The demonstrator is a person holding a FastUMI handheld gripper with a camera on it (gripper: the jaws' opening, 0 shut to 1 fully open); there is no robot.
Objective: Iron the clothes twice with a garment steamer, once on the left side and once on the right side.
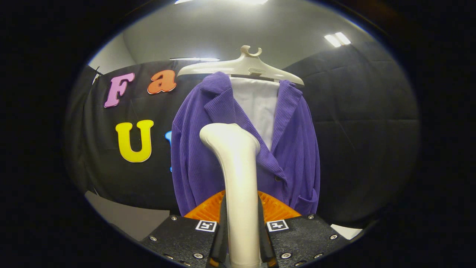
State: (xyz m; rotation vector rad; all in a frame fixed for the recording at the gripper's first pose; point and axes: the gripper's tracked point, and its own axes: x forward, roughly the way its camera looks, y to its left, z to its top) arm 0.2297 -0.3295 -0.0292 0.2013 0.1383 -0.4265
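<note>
Tongs [241,238] clenched on white plastic garment steamer handle [238,178], both fingers pressing its sides; handle rises upright between them and bends at its top. Purple corduroy jacket [208,156] hangs just beyond the steamer on a cream plastic hanger [241,67], over a white shirt [258,108] showing at the open collar. Steamer head overlaps the jacket's left front; contact cannot be told. No readable brand or label on steamer or jacket.

Fisheye along the fingers [241,238] (tilted upward), near the hanging jacket [208,149]
</note>
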